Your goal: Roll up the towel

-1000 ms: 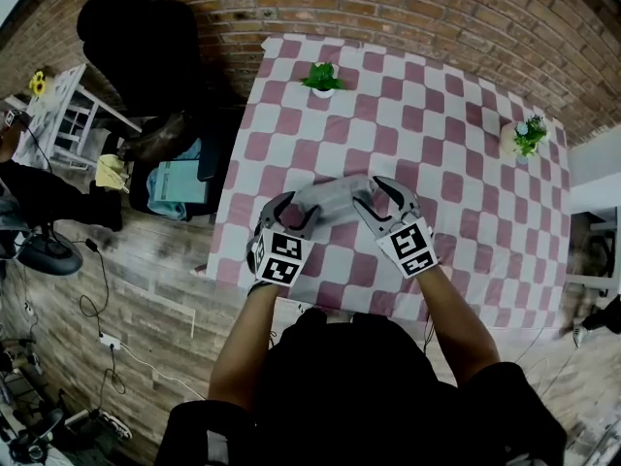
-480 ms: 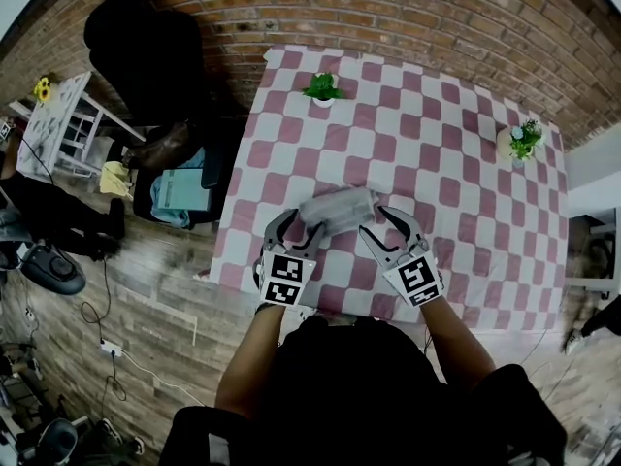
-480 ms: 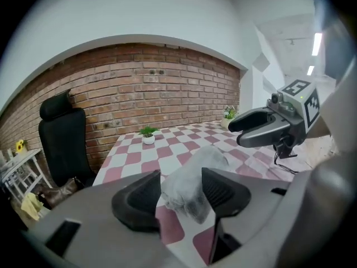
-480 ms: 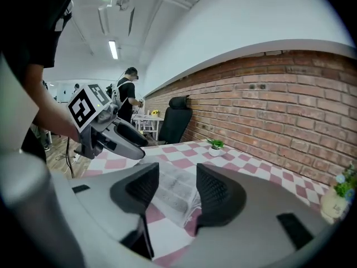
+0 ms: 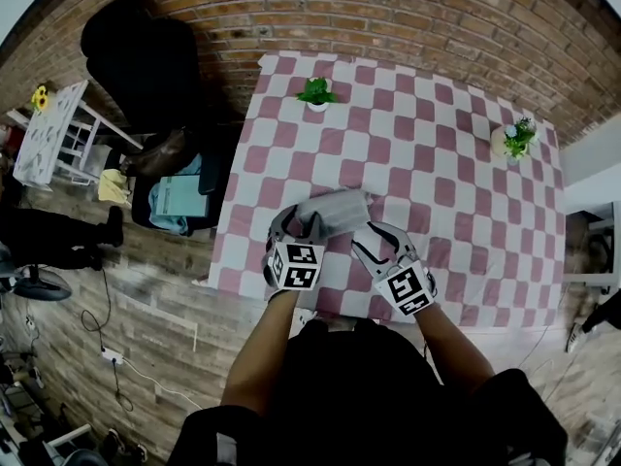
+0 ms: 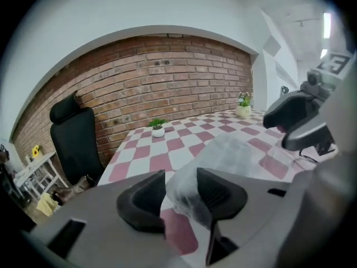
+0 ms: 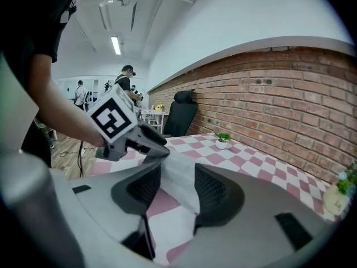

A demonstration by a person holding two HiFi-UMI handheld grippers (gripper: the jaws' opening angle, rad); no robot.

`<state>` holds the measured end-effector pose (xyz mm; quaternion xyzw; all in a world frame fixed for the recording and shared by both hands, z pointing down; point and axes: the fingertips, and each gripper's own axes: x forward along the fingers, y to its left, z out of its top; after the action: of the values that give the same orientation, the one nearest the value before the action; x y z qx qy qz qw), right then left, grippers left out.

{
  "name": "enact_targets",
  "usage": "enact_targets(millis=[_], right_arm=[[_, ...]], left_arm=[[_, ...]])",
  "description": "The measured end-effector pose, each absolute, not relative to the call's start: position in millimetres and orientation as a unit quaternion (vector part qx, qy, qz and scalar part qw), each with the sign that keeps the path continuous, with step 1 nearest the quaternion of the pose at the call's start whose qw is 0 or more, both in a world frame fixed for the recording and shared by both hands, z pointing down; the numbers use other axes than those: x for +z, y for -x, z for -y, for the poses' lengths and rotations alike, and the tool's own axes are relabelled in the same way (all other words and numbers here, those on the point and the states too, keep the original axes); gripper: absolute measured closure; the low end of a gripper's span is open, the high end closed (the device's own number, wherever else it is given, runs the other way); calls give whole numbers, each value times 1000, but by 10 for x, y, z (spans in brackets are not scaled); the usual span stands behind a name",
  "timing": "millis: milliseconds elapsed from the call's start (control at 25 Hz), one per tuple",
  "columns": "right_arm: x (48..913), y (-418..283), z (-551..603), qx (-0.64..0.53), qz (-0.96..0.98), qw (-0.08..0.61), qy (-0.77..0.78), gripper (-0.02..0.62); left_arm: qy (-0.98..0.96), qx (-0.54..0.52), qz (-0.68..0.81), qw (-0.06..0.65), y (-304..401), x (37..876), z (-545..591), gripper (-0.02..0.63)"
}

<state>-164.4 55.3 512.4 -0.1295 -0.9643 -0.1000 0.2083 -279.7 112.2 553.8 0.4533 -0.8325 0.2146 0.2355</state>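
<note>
A light grey towel point(image 5: 335, 210), rolled into a thick bundle, lies on the pink-and-white checked table point(image 5: 446, 163) near its front edge. My left gripper point(image 5: 299, 223) is at the roll's left end. In the left gripper view its jaws have just been closing and its pads point(image 6: 220, 191) press on the towel point(image 6: 226, 155). My right gripper point(image 5: 375, 233) is at the roll's right end. Its jaws have also just been closing, with the towel point(image 7: 177, 166) pinched between them in the right gripper view. Each gripper shows in the other's view: the right point(image 6: 301, 121), the left point(image 7: 134, 135).
Two small potted plants stand at the far side of the table, one point(image 5: 316, 92) at the back left and one point(image 5: 514, 136) at the right. A black office chair point(image 5: 146, 51) and a white stand point(image 5: 53, 129) are on the floor to the left. People stand far off point(image 7: 127, 80).
Both grippers and the towel roll have come nearer the table's front edge. The jaws of both have narrowed onto the roll's ends.
</note>
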Motion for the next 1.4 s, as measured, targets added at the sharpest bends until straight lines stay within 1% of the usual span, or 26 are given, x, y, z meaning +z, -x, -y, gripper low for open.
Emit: enact_targets(millis=[120,160,240,320,400,480,680,840,1000,1160,1200,1240,1280,1320,1360,1400], right_arm=[[5172,1578,-516,-100,963,216,123,405],[5186,1559,-492,-98,964,218,119,405],[5203,1538,-447,-96,964,222,111,405],[5196,1526,-397,-94,965,222,104,405],[5186,1518,-335,-93,966,221,98,405],[5177,1514,-290,-91,967,219,92,405],[5161,1546,-295,-87,968,215,90,405],[5166,1575,-317,-81,969,214,94,405],[5098,1610,-345,-69,972,203,95,405],[4902,1645,-344,-61,978,179,88,432],[4823,1650,-340,-59,980,171,85,444],[4726,1652,-333,-58,982,161,80,467],[4611,1654,-326,-59,984,147,75,506],[4480,1654,-324,-60,987,131,72,559],[4342,1652,-331,-62,989,114,70,595],[4209,1646,-346,-65,991,97,72,597]], left_arm=[[-453,247,825,231,3005,5605,-946,443],[-457,253,820,232,3029,5642,-895,459],[-464,257,816,231,3028,5690,-837,512],[-463,251,819,229,3003,5685,-841,514],[-456,237,826,232,2993,5646,-873,506],[-448,221,833,236,3006,5589,-922,462],[-449,193,838,242,3039,5456,-1027,408],[-459,190,836,234,3009,5359,-1068,399],[-460,156,845,225,2946,5193,-1128,399],[-472,113,850,205,2811,4923,-1184,403],[-477,100,850,199,2760,4840,-1203,415],[-481,88,851,190,2706,4747,-1225,441],[-484,76,853,181,2653,4650,-1249,479],[-486,66,854,171,2603,4555,-1272,535],[-491,58,854,162,2557,4468,-1292,610],[-497,52,852,155,2515,4390,-1309,614]])
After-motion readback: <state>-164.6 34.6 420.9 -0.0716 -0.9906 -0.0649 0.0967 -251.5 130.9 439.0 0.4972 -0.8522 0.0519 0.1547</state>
